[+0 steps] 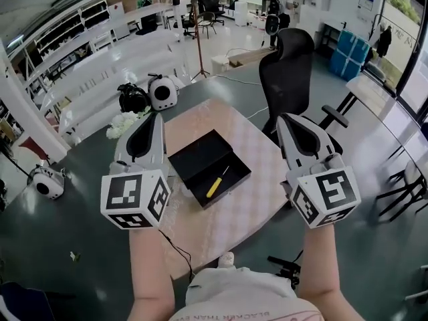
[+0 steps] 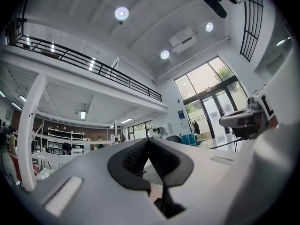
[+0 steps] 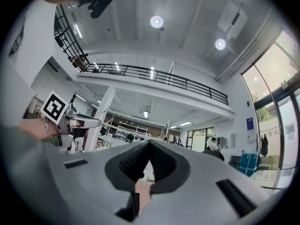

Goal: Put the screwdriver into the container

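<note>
A yellow-handled screwdriver (image 1: pixel 215 186) lies inside the open black container (image 1: pixel 200 156) on the pink checked mat (image 1: pixel 227 226) at the table's middle. My left gripper (image 1: pixel 152 116) is raised left of the container and my right gripper (image 1: pixel 288 118) right of it, both clear of it. The two gripper views look out over the hall, not at the table. In the left gripper view the left gripper (image 2: pixel 149 142) has its jaws together with nothing between them. In the right gripper view the right gripper (image 3: pixel 149 143) is likewise shut and empty.
On the dark table (image 1: pixel 73 219) stand a round white device (image 1: pixel 162 91), a black object (image 1: pixel 133 98) and white flowers (image 1: pixel 124 122) at the back left, and another white device (image 1: pixel 45 181) at the left edge. A black office chair (image 1: pixel 289 65) stands behind the table. A black cable (image 1: pixel 175 251) runs near me.
</note>
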